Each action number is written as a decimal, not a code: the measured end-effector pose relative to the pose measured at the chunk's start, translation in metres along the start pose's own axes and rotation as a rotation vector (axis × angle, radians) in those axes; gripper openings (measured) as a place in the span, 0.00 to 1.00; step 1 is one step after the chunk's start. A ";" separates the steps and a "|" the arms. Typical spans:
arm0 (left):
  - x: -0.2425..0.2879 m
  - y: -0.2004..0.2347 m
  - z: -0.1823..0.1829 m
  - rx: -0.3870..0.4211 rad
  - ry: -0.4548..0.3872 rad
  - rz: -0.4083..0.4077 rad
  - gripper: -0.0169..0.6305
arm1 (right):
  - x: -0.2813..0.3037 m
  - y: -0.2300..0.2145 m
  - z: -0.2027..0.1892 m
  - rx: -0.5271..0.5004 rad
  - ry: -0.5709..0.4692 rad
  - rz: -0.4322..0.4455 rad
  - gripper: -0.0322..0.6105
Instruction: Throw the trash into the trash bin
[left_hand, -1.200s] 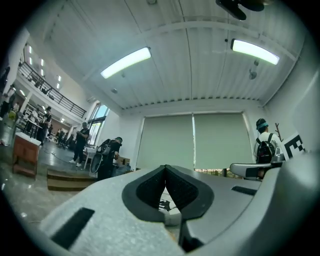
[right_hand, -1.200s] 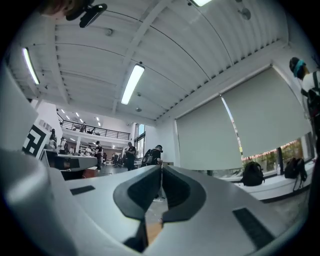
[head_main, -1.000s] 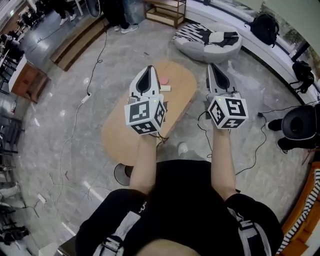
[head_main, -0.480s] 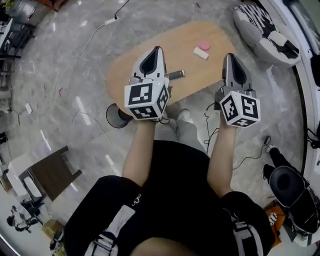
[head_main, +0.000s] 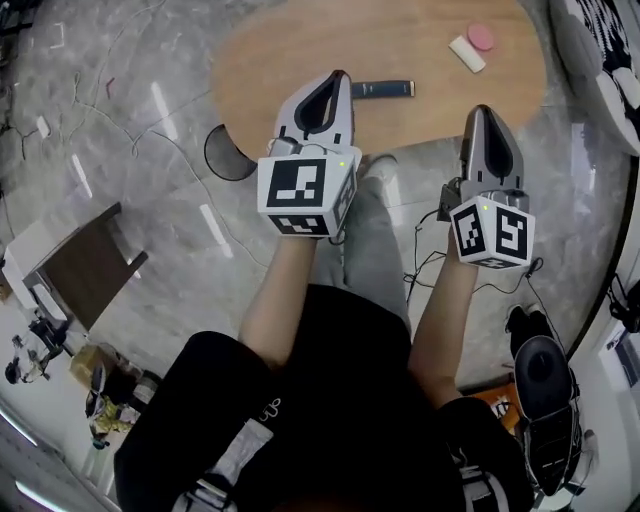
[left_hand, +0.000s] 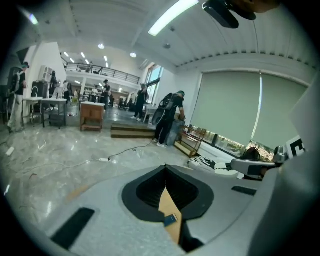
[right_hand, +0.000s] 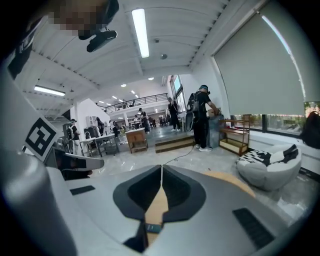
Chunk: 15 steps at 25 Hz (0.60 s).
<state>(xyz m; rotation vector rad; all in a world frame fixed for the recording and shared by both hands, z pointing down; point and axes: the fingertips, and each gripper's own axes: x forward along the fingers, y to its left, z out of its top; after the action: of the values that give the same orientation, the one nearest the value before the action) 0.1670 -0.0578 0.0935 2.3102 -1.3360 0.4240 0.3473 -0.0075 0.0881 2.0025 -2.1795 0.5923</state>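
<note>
An oval wooden table (head_main: 300, 60) fills the top of the head view. On it lie a dark flat bar (head_main: 381, 89), a white block (head_main: 466, 53) and a pink round piece (head_main: 481, 37). A black round trash bin (head_main: 228, 153) stands on the floor at the table's left near edge. My left gripper (head_main: 337, 76) (left_hand: 166, 167) hangs over the table's near edge, just left of the dark bar, shut and holding nothing. My right gripper (head_main: 483, 110) (right_hand: 161, 167) is shut and empty, over the floor just short of the table.
Cables (head_main: 425, 265) trail over the marble floor. A dark wooden stool (head_main: 85, 265) stands at left, a black chair (head_main: 545, 385) at lower right. My grey trouser leg (head_main: 372, 240) is between the grippers. A striped bean bag (right_hand: 270, 167) lies beyond the table, and people stand far off.
Both grippers have come down and now tilt toward the table. The head view has swung down, so the table and bin sit higher and larger in it. The jaws stayed shut.
</note>
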 end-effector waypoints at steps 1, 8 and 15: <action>0.005 0.002 -0.013 -0.015 0.011 -0.009 0.03 | 0.004 0.000 -0.014 -0.006 0.019 0.004 0.07; 0.027 0.029 -0.105 -0.080 0.109 0.016 0.03 | 0.034 0.007 -0.109 -0.019 0.146 0.043 0.07; 0.040 0.049 -0.177 -0.143 0.179 0.050 0.03 | 0.063 0.010 -0.190 -0.065 0.235 0.136 0.07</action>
<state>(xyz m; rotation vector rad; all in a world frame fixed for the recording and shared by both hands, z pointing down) 0.1355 -0.0184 0.2742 2.0745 -1.2953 0.5201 0.2982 0.0038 0.2822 1.6690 -2.1720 0.7240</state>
